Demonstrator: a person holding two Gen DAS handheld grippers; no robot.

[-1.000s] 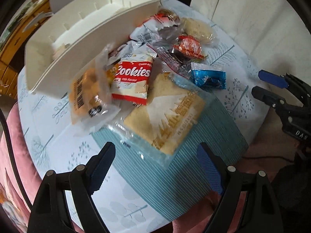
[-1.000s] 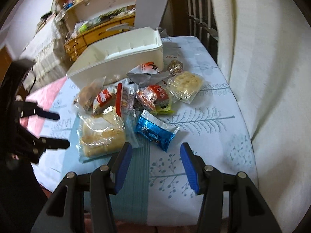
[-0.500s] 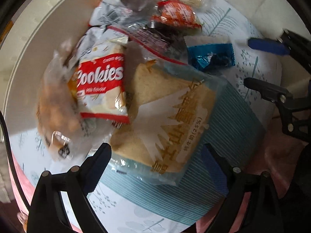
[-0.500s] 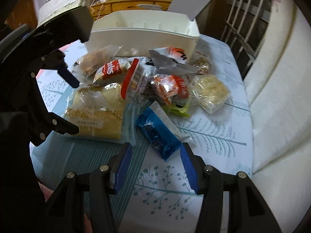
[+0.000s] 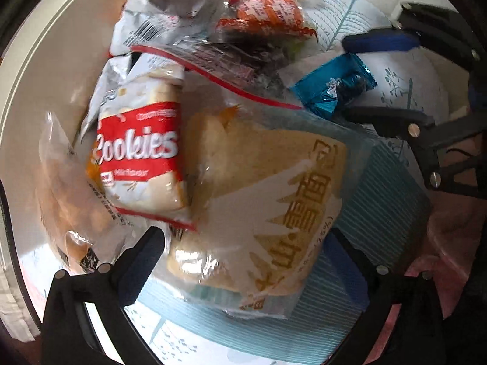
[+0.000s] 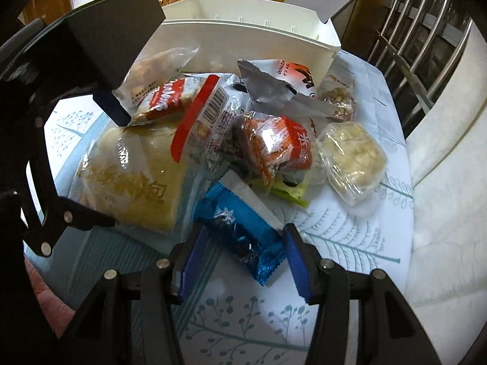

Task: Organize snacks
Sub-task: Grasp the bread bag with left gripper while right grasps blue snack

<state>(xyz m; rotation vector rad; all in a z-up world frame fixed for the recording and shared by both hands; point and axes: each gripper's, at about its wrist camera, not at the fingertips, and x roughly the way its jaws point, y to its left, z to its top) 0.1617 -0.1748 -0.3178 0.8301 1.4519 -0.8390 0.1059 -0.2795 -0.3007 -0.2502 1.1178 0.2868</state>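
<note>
I am lowering my left gripper (image 5: 243, 261) over the bread packet (image 5: 261, 200), jaws opening; my right gripper (image 6: 240, 258) is closing in around the blue wrapper (image 6: 243, 237).

Sitting on a table (image 6: 350, 237) under a leaf-print cloth (image 6: 341, 231): a white bin (image 6: 243, 45) at the far edge. Lying in front of the bin: a bread bag (image 6: 134, 176), a blue packet (image 6: 243, 231), a pale cake (image 6: 353, 158), other snacks.

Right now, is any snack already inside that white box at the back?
Cannot tell. The right wrist view shows only the white box's outer wall and rim, not its floor. The visible snacks, such as the blue packet, lie on the tablecloth before it.
</note>
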